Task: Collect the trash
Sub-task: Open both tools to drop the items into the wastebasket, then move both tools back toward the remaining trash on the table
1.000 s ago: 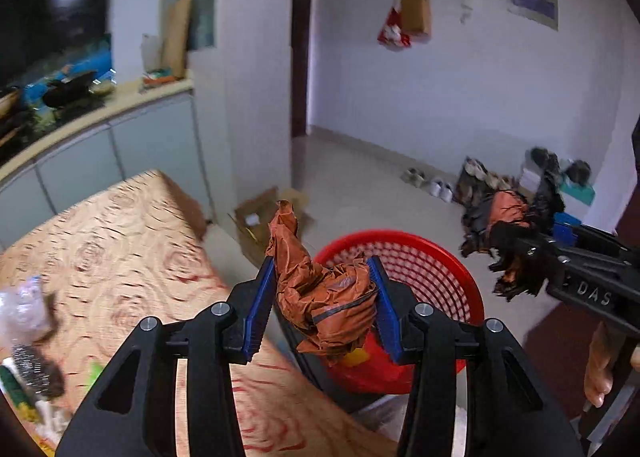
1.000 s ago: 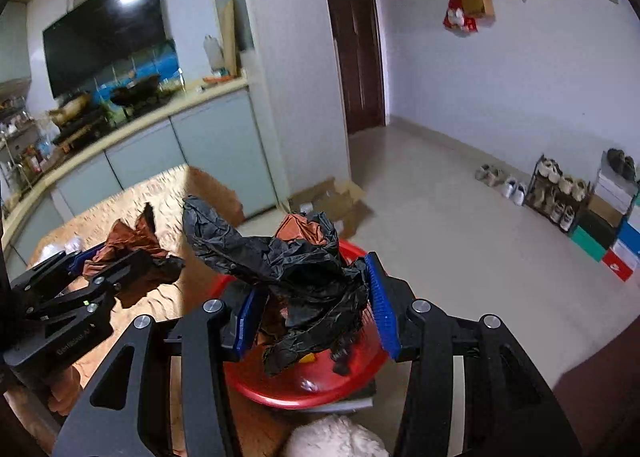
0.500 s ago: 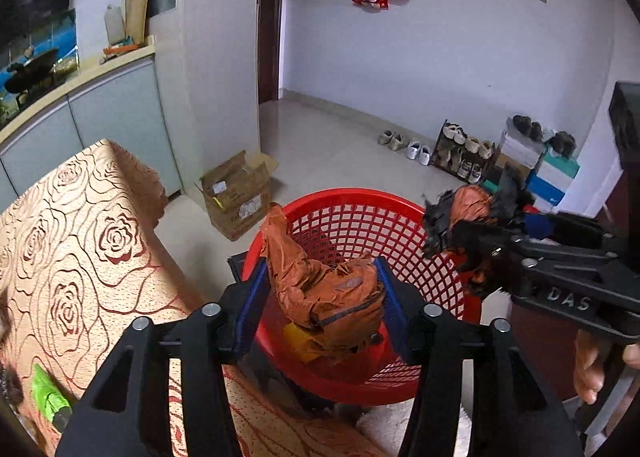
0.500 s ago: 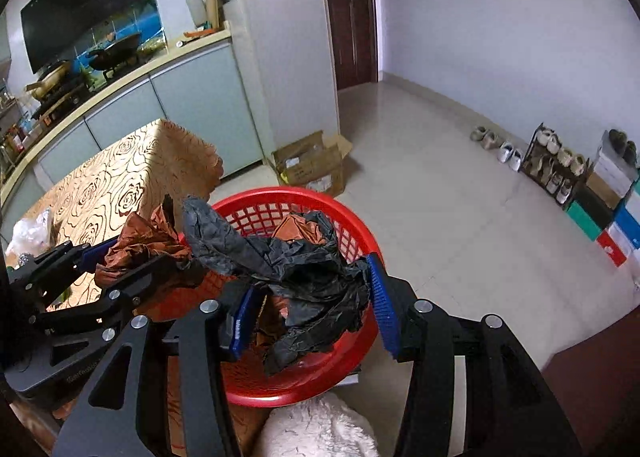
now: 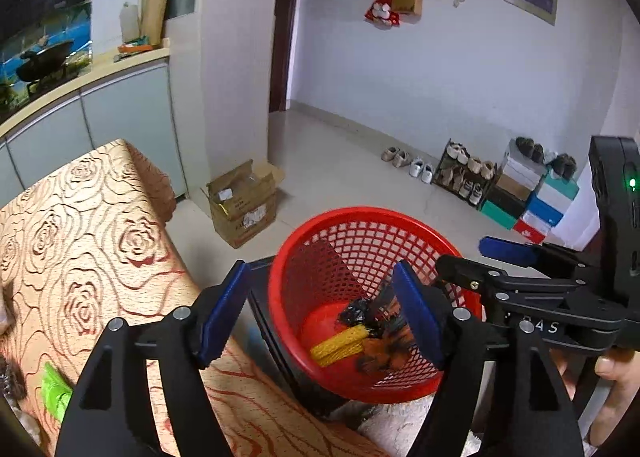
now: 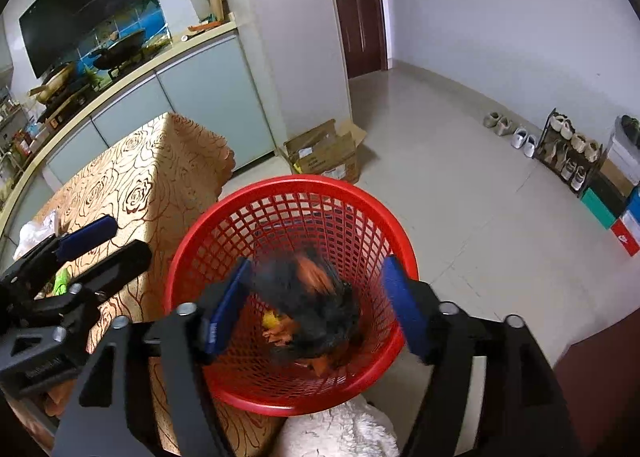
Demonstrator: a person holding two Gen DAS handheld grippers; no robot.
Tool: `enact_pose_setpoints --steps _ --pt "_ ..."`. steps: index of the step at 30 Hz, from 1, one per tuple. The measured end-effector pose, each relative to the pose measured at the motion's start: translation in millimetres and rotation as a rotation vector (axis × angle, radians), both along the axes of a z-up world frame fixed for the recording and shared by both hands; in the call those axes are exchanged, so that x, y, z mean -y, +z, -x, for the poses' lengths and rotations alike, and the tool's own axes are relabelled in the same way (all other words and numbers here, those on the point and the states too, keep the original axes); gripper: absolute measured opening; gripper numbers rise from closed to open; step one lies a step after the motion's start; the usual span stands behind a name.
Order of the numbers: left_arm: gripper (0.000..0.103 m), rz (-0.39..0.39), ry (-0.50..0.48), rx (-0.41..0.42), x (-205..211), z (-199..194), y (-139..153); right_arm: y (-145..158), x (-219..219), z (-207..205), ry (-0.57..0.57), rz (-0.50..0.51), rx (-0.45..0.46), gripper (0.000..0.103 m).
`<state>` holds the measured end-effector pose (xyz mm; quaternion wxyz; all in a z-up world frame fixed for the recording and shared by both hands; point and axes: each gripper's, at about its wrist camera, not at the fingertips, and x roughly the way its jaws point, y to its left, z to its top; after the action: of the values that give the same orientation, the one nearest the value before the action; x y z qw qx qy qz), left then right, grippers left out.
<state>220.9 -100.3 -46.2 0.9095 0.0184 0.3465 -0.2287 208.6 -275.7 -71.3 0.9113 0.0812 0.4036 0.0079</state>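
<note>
A red mesh basket (image 5: pixel 320 233) (image 6: pixel 224 213) stands beside the table. My left gripper (image 5: pixel 320 309) is open and empty above its near rim. My right gripper (image 6: pixel 316 309) is open over the basket, and it also shows from the side in the left wrist view (image 5: pixel 472 261). A black bag (image 6: pixel 312 301) and an orange wrapper (image 6: pixel 314 271), both blurred, lie or fall inside the basket between the right fingers. In the left wrist view a yellow net piece (image 5: pixel 340 343), orange wrapper (image 5: pixel 380 351) and black scraps (image 5: pixel 356 313) lie at the basket's bottom.
The table with the rose-pattern cloth (image 5: pixel 88 249) (image 6: pixel 144 185) lies left, with a green wrapper (image 5: pixel 56 393) on it. A cardboard box (image 5: pixel 244 205) sits on the floor. A shoe rack (image 5: pixel 464 173) stands by the wall. A white fluffy thing (image 6: pixel 340 433) lies below the basket.
Both grippers opened over the basket. The orange wrapper left the left gripper and the black bag left the right one; both dropped into the basket.
</note>
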Motion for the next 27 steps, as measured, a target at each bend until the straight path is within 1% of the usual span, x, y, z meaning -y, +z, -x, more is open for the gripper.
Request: enact_pose_setpoints --steps 7,12,16,21,27 --pt "0.075 -0.013 0.051 0.059 -17 14 15 9 -1 9 -0.003 -0.007 0.033 0.069" --pt "0.076 -0.023 0.069 0.09 -24 24 23 19 -8 17 0.005 0.008 0.066 0.069" --pt "0.076 -0.027 0.08 0.104 -30 31 27 27 -14 26 0.009 0.03 0.103 0.069" --pt "0.076 -0.023 0.103 0.125 -40 42 32 35 -21 34 0.024 0.033 0.131 0.069" --pt "0.078 -0.018 0.153 0.146 -61 63 37 43 -35 46 0.051 0.032 0.177 0.069"
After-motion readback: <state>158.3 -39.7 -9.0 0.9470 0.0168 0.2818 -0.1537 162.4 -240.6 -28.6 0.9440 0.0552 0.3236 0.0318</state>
